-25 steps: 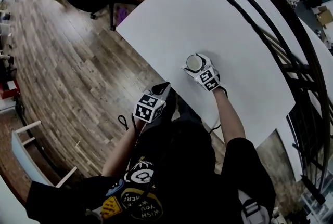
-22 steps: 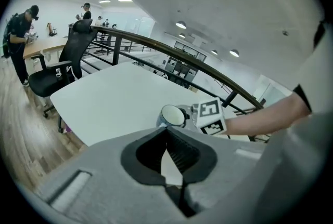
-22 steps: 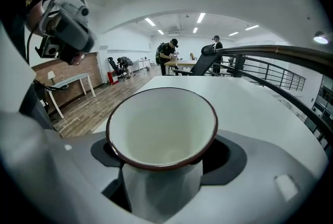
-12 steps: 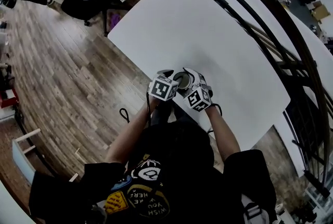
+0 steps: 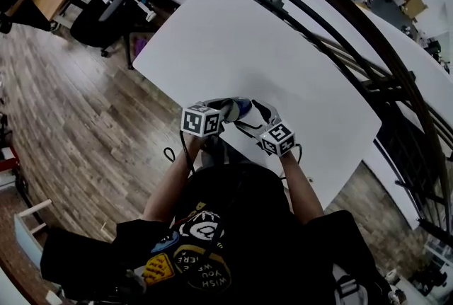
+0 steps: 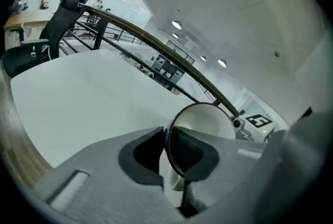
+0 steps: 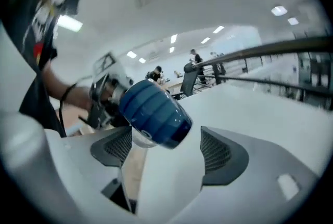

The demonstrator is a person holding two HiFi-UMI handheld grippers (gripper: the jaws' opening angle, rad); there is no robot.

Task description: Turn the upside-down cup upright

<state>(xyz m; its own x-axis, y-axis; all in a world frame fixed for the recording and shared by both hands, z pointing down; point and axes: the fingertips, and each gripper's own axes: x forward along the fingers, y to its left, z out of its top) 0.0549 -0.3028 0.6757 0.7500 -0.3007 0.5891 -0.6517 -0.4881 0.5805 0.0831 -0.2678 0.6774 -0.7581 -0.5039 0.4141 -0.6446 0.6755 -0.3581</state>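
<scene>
Above the near edge of the white table [image 5: 248,35], a blue ribbed cup [image 5: 241,108] with a white inside hangs tilted between my two grippers. The left gripper [image 5: 231,110] comes in from the left. In the left gripper view its jaws [image 6: 166,147] are closing and pinch the rim of the cup [image 6: 205,121], one pad outside and one inside. In the right gripper view the cup [image 7: 153,108] lies base-first between the wide jaws of the right gripper [image 7: 166,140]. It overlaps the left finger, and a gap shows at the right pad.
A black office chair [image 5: 106,6] stands on the wooden floor [image 5: 78,112] beyond the table's left corner. A dark railing [image 5: 347,27] runs along the table's far side. My torso is close against the near edge.
The cup stood on the table at the right gripper. It has since risen and come toward me, while the left gripper swung in from off the table and closed on its rim.
</scene>
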